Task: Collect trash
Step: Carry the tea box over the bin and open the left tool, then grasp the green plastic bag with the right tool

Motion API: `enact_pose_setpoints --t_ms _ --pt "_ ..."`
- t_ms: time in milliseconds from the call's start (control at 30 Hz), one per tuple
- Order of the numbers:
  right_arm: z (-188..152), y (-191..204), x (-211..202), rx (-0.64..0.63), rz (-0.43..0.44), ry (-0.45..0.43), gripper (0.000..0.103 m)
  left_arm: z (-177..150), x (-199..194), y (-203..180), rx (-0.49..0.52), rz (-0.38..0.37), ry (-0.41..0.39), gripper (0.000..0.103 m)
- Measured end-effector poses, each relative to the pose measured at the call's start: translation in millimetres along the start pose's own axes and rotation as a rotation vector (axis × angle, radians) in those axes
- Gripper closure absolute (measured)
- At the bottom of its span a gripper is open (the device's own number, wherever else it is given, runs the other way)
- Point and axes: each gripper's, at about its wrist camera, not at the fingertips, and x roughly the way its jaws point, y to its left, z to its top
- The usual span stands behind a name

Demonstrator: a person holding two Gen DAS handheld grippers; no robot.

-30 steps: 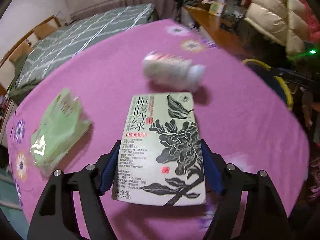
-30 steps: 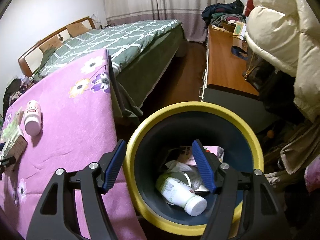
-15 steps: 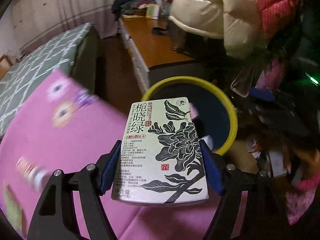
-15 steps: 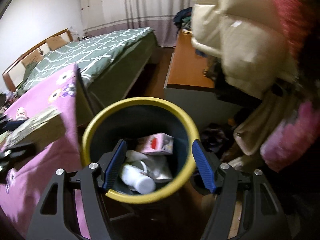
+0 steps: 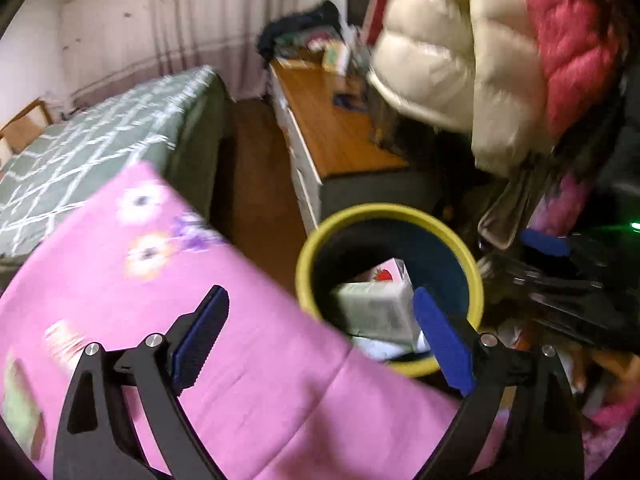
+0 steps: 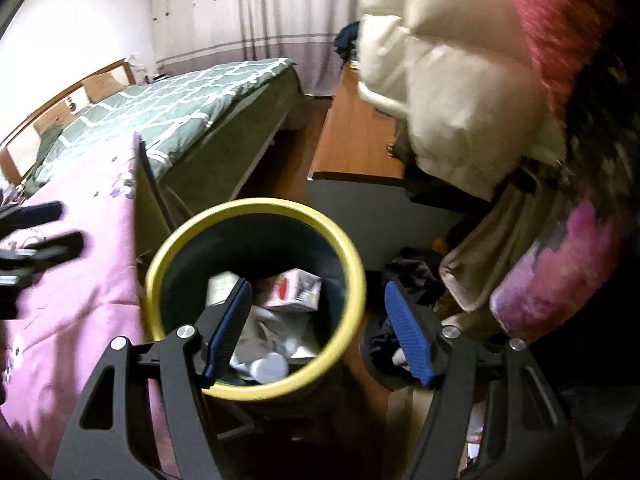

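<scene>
The yellow-rimmed dark trash bin stands beside the pink table. The pale tea box lies tilted inside the bin on other trash. My left gripper is open and empty above the table edge, next to the bin. In the right wrist view the bin holds the tea box, a pink-white carton, crumpled paper and a white bottle. My right gripper is open and empty over the bin's near rim. The left gripper shows at the left there.
A white bottle and a green packet lie blurred on the table at the left. A green-quilted bed, a wooden desk, hanging cream and red jackets and floor clutter surround the bin.
My left gripper has opened and let go of the tea box, which now lies in the bin. The right gripper shifted so the bin sits lower left between its fingers.
</scene>
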Motion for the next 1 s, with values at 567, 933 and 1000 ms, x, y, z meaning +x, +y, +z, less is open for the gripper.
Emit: enact_pose_setpoints --t_ms 567,933,1000 --pt "51 287 4 -0.430 0.473 0.025 0.037 -213 -228 185 -0.447 0.503 -0.097 0.008" --pt "45 486 27 -0.564 0.626 0.162 0.043 -267 -260 213 -0.553 0.501 -0.140 0.008" --pt "41 502 31 -0.558 0.612 0.187 0.044 -268 -259 211 -0.554 0.497 -0.142 0.008"
